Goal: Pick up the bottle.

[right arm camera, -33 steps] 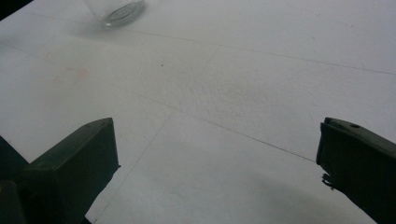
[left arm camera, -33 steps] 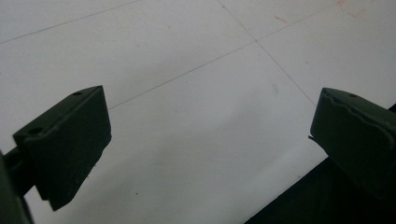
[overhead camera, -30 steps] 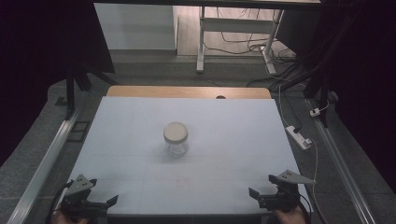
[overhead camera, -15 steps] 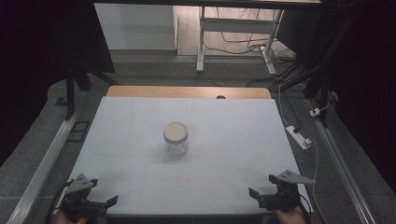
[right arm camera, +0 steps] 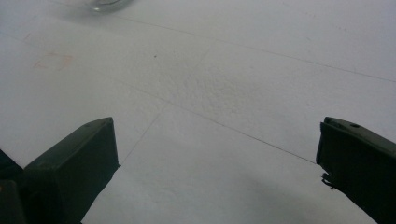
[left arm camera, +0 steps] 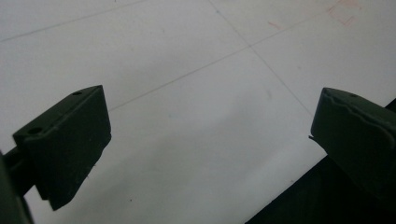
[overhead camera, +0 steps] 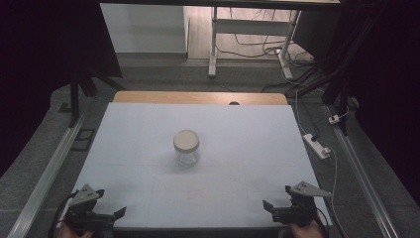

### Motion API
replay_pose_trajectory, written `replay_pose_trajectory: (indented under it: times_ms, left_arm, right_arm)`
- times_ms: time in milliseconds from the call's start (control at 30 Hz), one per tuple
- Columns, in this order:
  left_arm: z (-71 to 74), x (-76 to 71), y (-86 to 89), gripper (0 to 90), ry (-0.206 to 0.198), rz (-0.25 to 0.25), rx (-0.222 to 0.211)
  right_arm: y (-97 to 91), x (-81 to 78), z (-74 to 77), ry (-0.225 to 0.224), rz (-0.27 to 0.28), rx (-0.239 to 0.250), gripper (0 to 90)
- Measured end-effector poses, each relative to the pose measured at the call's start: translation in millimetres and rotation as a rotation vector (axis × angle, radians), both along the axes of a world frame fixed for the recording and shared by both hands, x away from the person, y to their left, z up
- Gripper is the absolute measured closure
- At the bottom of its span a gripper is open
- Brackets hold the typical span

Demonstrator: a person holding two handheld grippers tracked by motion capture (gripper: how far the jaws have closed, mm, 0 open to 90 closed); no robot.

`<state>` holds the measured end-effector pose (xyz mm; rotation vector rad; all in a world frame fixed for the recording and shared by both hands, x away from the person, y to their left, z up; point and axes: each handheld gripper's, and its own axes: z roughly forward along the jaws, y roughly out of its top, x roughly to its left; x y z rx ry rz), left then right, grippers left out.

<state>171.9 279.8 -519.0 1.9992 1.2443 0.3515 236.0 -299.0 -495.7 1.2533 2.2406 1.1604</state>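
A small clear glass jar point(overhead camera: 186, 148) with a beige lid stands upright in the middle of the white table point(overhead camera: 247, 139). Its base edge shows at the top of the right gripper view, jar point(right arm camera: 105, 4). My left gripper point(overhead camera: 117, 212) rests at the front left corner, open, nothing between its jaws. In its own view the left gripper point(left arm camera: 210, 135) hangs over bare white surface near the table's edge. My right gripper point(overhead camera: 268, 206) sits at the front right corner, also open and empty. The right gripper point(right arm camera: 217, 163) faces across the table toward the jar.
A wooden strip point(overhead camera: 198, 97) runs along the table's far edge. Metal rails point(overhead camera: 49, 168) flank both sides. A white power strip point(overhead camera: 317, 145) and cables lie on the floor at the right. Desk legs point(overhead camera: 213, 44) stand beyond the table.
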Motion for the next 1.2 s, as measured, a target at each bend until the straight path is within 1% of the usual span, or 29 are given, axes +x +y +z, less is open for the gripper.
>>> replay_pose_trajectory:
  times_ms: [133,233,267,300,533,600,700,833,1000,1133,1200]
  left_arm:
    - [2.0,1.9,-3.1,0.0,-0.008,-0.019,0.017]
    - [2.9,3.9,-6.8,0.0,-0.019,-0.05,0.036]
    - [3.6,6.0,-8.6,0.0,-0.019,-0.075,0.041]
    - [3.6,6.0,-8.6,0.0,-0.019,-0.075,0.041]
    - [4.0,15.0,-13.7,0.0,-0.034,-0.15,0.005]
    - [3.5,15.9,-14.6,0.0,-0.038,-0.152,0.004]
    - [3.8,18.9,-16.6,0.0,-0.046,-0.158,-0.015]
    - [5.6,24.6,-19.7,0.0,-0.04,-0.154,-0.027]
    - [5.6,35.6,-25.9,0.0,-0.044,-0.163,-0.024]
    - [8.1,44.2,-32.2,0.0,-0.052,-0.177,-0.043]
    - [10.5,52.5,-38.5,0.0,-0.049,-0.194,-0.061]
  right_arm:
    - [0.8,0.9,-0.5,0.007,0.007,-0.007,0.3]
    - [1.1,1.3,-0.7,0.012,0.01,-0.008,0.3]
    - [1.2,1.6,-0.9,0.014,0.012,-0.011,0.3]
    - [1.2,1.6,-0.9,0.014,0.012,-0.011,0.3]
    - [1.3,2.5,-1.4,0.024,0.022,-0.009,0.3]
    - [1.7,2.5,-1.4,0.027,0.026,-0.009,0.3]
    - [1.8,3.1,-1.6,0.033,0.032,-0.008,0.3]
    - [1.6,3.3,-1.7,0.035,0.033,-0.006,0.2]
    - [1.5,3.4,-1.8,0.037,0.034,-0.004,0.2]
    - [1.8,3.7,-2.0,0.039,0.036,-0.006,0.2]
    - [2.0,3.6,-1.9,0.038,0.037,-0.008,0.2]
